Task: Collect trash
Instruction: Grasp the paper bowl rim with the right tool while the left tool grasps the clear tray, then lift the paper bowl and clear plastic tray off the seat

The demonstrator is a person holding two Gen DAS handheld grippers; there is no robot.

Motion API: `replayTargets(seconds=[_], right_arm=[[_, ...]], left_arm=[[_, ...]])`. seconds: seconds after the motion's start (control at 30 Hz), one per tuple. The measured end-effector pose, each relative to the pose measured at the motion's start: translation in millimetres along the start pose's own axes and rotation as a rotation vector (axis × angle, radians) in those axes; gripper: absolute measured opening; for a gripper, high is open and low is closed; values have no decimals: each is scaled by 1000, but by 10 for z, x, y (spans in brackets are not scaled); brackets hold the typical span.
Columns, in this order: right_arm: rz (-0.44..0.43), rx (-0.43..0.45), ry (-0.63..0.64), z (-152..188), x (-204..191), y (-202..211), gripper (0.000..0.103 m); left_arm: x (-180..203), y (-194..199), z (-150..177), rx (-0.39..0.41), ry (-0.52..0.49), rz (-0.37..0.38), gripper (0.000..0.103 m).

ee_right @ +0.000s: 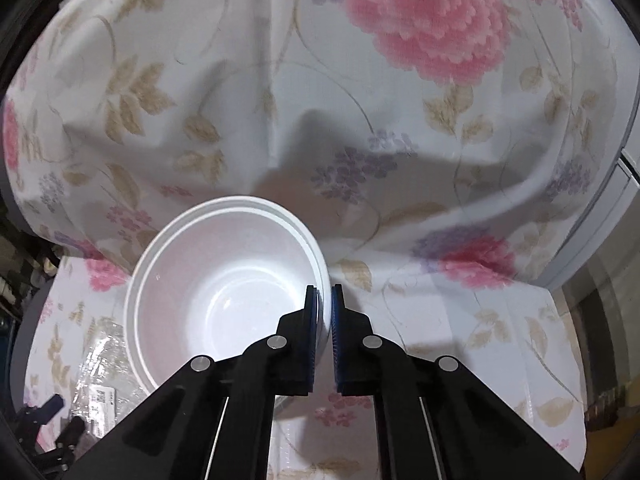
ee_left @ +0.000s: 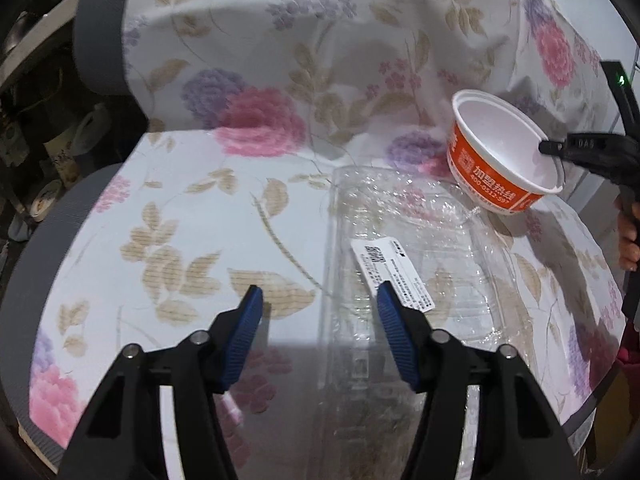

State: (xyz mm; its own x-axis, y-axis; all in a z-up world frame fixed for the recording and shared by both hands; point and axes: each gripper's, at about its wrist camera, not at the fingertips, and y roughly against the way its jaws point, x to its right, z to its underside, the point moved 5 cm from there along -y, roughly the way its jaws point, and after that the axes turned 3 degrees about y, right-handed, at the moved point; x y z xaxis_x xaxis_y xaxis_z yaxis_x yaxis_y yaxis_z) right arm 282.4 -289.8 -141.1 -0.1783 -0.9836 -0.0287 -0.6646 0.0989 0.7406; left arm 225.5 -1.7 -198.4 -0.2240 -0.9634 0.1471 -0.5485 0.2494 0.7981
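Right wrist view: right gripper (ee_right: 324,312) clenched on rim of paper bowl (ee_right: 224,288), tilted above floral sofa cover (ee_right: 440,320), thin pinch, could slip; left gripper (ee_left: 320,320) released over clear plastic tray (ee_left: 420,240) at near right, flimsy, may crumple or skid

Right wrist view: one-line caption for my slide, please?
Right gripper clamps the rim of an empty white paper bowl above the floral cloth.

A seat (ee_left: 192,208) and its backrest (ee_left: 320,40) are draped in a white floral cloth (ee_right: 360,128) with pink and purple blooms. Dark clutter (ee_left: 36,132) is seen at the left.
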Motion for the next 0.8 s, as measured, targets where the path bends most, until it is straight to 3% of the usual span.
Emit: replayTargets(seconds=[0.07, 0.23, 0.33, 0.5, 0.8], right_arm=[[0, 2, 9, -5, -32, 5, 8], [-36, -2, 6, 7, -93, 27, 14], [-41, 39, -12, -10, -75, 125, 6], [-32, 136, -10, -115, -70, 453, 5], [-61, 167, -12, 20, 16, 981, 5]], left_arm=[[45, -90, 14, -26, -26, 11, 30], [115, -68, -7, -9, -64, 17, 7], [119, 107, -20, 35, -41, 26, 5], [57, 545, -120, 155, 34, 27, 4], [-38, 1120, -119, 289, 113, -24, 4]])
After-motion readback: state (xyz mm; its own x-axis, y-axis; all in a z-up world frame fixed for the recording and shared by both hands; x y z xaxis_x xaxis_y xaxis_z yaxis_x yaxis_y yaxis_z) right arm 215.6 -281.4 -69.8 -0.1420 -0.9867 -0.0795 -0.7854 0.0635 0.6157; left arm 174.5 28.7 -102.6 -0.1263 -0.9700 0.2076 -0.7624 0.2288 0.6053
